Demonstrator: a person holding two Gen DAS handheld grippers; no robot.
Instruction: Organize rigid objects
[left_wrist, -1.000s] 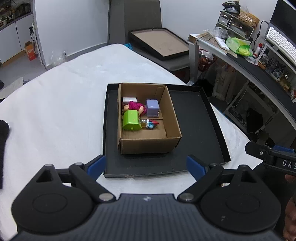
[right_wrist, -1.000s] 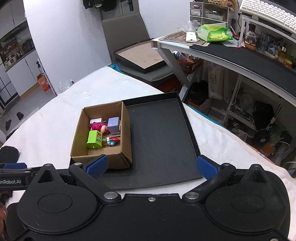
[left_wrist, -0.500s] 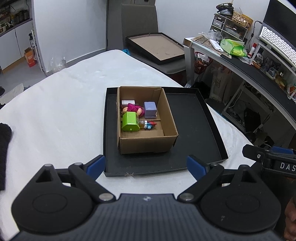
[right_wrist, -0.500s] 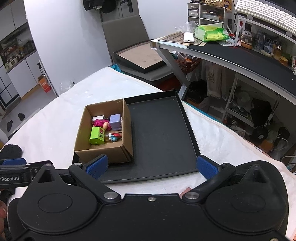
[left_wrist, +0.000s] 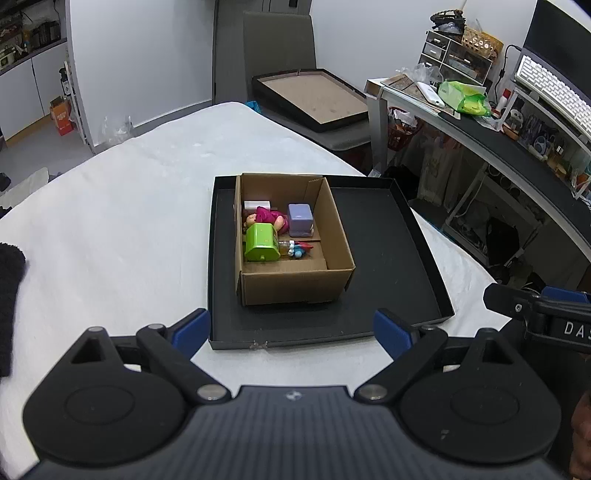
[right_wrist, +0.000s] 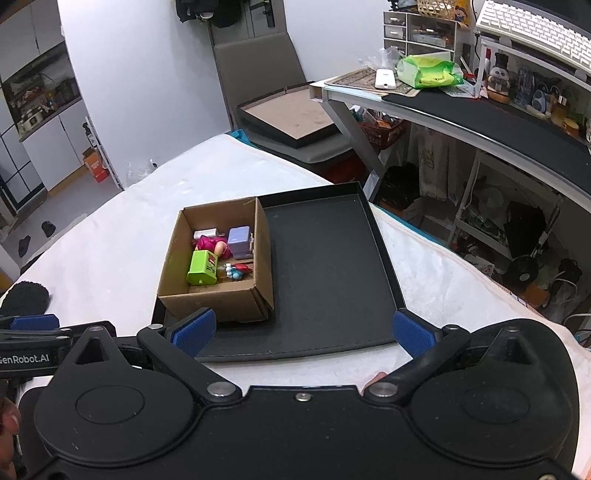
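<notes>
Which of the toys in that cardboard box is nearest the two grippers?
The green block: it lies toward the box's near wall, ahead of the purple cube and pink doll farther back.

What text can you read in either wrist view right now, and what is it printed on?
"DA", cut off by the frame edge: on the right gripper, seen in the left wrist view.
"enRobot.AI", first letter cut off: on the left gripper, seen in the right wrist view.
Green toy: its red sticker is too small to read.

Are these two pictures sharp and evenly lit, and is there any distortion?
Left wrist view: sharp, soft even light, cardboard box casts only a faint shadow on the black tray; fisheye bends the white table edge. Right wrist view: also sharp, the desk curves strongly.
</notes>
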